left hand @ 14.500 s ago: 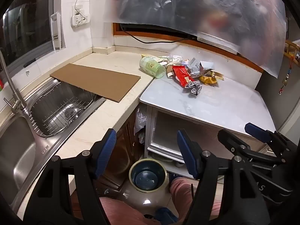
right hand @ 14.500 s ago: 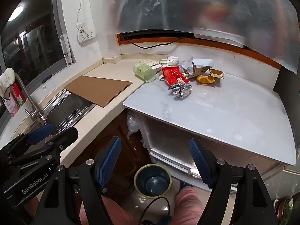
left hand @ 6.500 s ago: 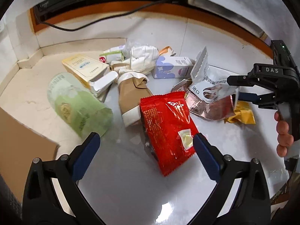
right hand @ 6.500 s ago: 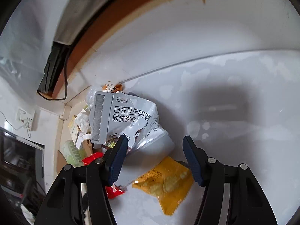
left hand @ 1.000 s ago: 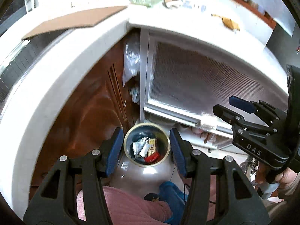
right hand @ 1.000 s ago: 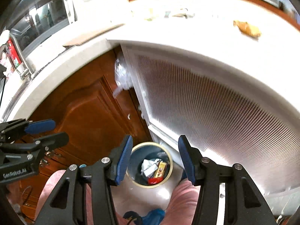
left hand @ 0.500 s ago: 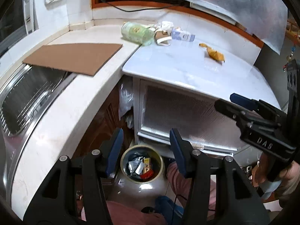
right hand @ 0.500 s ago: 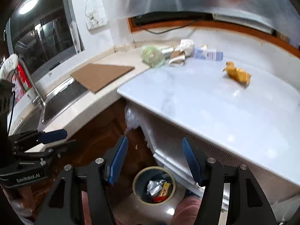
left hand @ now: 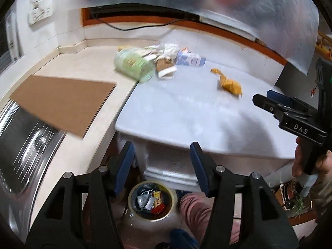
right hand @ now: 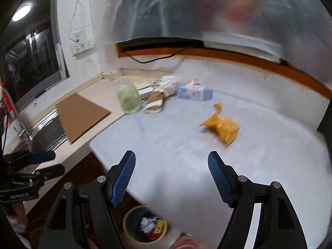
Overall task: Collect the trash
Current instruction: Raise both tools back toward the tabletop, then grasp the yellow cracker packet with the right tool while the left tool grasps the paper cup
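My left tongs (left hand: 160, 166) and right tongs (right hand: 171, 175) were both spreading, nothing between them. The yellow wrapper (right hand: 222, 127) lay on the white counter (right hand: 269, 145), its long axis slanting toward the back wall.

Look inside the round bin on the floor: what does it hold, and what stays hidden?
The bin holds crumpled silvery wrappers, a yellow packet and a red wrapper. Anything beneath that pile, and the bin's bottom, is covered.
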Motion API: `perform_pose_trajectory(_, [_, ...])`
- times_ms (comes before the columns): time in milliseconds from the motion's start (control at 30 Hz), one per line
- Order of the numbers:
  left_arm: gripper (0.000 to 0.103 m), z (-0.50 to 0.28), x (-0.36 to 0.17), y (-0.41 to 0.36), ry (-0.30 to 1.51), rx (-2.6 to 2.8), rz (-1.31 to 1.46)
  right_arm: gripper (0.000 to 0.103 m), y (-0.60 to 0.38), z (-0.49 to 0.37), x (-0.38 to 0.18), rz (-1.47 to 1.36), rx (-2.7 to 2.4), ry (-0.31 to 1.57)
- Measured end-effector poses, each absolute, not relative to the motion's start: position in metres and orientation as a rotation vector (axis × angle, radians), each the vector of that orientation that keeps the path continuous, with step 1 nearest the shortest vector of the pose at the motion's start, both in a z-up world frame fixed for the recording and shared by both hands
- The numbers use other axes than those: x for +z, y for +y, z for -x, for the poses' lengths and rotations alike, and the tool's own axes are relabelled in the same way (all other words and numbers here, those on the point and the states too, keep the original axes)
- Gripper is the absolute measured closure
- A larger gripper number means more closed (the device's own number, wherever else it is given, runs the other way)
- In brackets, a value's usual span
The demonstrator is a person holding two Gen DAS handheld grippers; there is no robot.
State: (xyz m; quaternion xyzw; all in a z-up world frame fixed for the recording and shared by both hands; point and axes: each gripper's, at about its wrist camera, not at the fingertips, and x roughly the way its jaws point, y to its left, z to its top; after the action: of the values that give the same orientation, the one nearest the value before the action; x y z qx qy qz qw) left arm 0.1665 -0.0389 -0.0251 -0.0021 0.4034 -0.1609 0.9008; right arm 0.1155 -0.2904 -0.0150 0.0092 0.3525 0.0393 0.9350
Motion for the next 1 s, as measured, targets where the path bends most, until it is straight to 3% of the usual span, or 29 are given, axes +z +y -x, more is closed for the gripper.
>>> perform_pose_trajectory(133, [0.048,-0.208,-0.012,-0.058,0.822,-0.346,-0.011,0.023,-0.316,-0.149,-0.006,0.003,0.079,0.725])
perform_pose_trajectory(333, [0.047,-0.269,-0.007,-0.084,0.830,-0.366,-0.026,0.023,-0.349,-0.207,-0.008,0.013,0.081,0.773])
perform_pose_trajectory(900, [0.047,-0.420,-0.049,-0.143,0.960,-0.387,-0.008,0.023,-0.395,-0.288,-0.087,-0.032,0.145,0.977])
perform_pose_trajectory(933, [0.047,-0.424,-0.051,-0.144,0.969,-0.386,-0.008,0.025,-0.395,-0.290,-0.090,-0.039,0.148,0.984])
perform_pose_trajectory(1000, [0.047,-0.434,-0.057,-0.148,0.989,-0.377,-0.012,0.038,-0.396,-0.295,-0.097,-0.051,0.156,1.006])
